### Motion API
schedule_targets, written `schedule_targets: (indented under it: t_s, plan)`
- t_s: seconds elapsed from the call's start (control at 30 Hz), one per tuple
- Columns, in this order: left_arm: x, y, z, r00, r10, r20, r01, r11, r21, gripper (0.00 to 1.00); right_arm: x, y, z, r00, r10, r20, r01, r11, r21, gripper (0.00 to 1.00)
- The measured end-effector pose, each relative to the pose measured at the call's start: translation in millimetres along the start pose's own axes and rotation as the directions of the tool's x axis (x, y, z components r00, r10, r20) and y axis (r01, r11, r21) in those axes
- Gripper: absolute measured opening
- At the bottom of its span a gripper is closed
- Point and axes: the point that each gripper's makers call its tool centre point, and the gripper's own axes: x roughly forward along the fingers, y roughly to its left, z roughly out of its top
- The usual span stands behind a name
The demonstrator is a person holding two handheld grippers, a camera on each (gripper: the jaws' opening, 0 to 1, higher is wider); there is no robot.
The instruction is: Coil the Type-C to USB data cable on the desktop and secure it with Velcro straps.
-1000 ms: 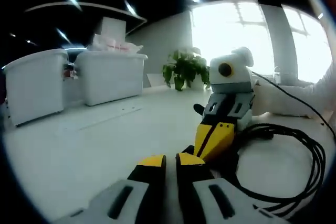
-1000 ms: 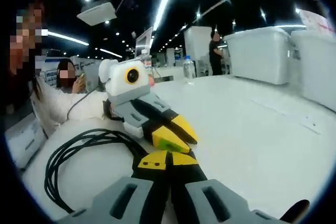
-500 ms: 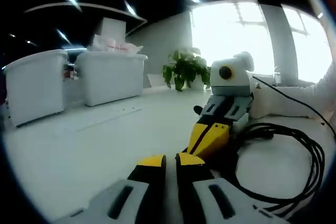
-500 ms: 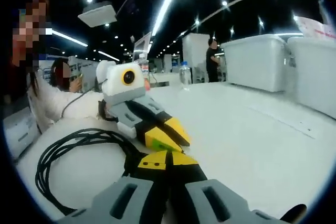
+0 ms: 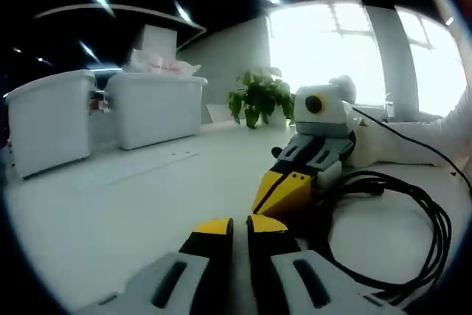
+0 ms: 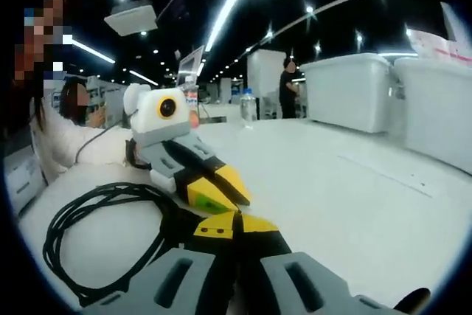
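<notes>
I am bringing my left gripper (image 5: pixel 240 223) and right gripper (image 6: pixel 236 222) tip to tip on the white counter (image 6: pixel 354 204), fingers narrow and apparently empty, beside the black cable (image 6: pixel 81 234), which is lying loosely coiled near the counter's edge, so its loops stay gathered for strapping.

Left gripper view. The left gripper (image 5: pixel 240 228) rises from the lower edge, its yellow-tipped jaws nearly together with a narrow dark gap between them, low over the white table (image 5: pixel 110 212). The right gripper (image 5: pixel 284 189) enters from the right, its yellow tips pointing toward the left gripper's and lying just beyond them. A black cable (image 5: pixel 413 234) lies in loose loops on the table to the right, passing close beside the right gripper. Two white bins (image 5: pixel 103 112) stand at the far left, a potted plant (image 5: pixel 258 97) behind centre, before bright windows (image 5: pixel 346 42).
</notes>
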Motion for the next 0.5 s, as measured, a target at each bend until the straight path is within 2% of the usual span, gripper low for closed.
schedule_targets:
  t_s: [0.2,0.3,0.4,0.43,0.5]
  plan:
    - [0.3,0.8,0.2,1.0,-0.001,0.001,0.001,1.0,0.002,0.09,-0.7,-2.8,0.6,1.0,-0.023,0.017,0.023,0.999,-0.023,0.01]
    - [0.1,0.3,0.2,1.0,-0.002,0.003,0.002,1.0,0.003,0.09,-2.9,-13.3,0.3,0.997,-0.08,0.022,0.081,0.996,-0.045,0.01]
    - [-0.1,-0.3,0.2,1.0,-0.002,0.004,0.002,1.0,0.006,0.09,-9.5,-22.5,-2.4,0.995,-0.104,0.008,0.104,0.995,0.0,0.01]
    - [-0.3,-0.2,0.3,1.0,-0.001,0.004,0.001,1.0,0.006,0.09,-12.1,-26.3,-3.9,0.991,-0.13,-0.004,0.131,0.991,0.042,0.02]
    - [-0.9,-0.7,0.6,1.0,0.001,0.007,-0.002,1.0,0.016,0.09,-14.9,-28.3,4.9,0.989,-0.147,0.031,0.142,0.982,0.124,0.11]
